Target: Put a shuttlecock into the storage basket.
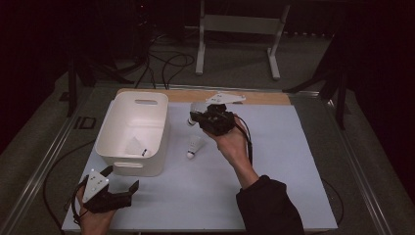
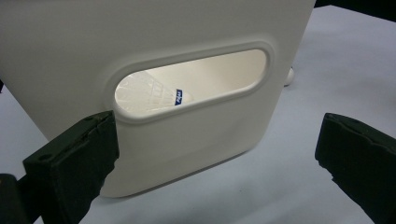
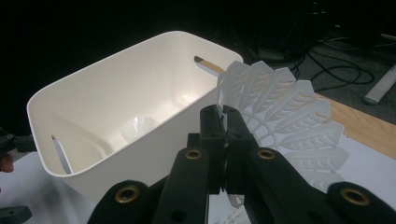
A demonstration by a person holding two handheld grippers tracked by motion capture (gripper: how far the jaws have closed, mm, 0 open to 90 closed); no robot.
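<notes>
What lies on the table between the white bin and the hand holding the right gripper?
In the high view, one loose shuttlecock lies on the mat between the white bin and that hand; the mat around it is bare.

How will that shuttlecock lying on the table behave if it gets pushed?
The shuttlecock looks very light, so it would probably skid easily. Lying on its side, its cone shape would likely roll it in a curve. The thin feather skirt seems fragile.

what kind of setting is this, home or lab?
Most likely a lab or recording studio, not a home. A dark room with cables across the floor, a white metal stand behind the table, and a person working handheld grippers, the right gripper clamping a shuttlecock beside a white bin.
</notes>
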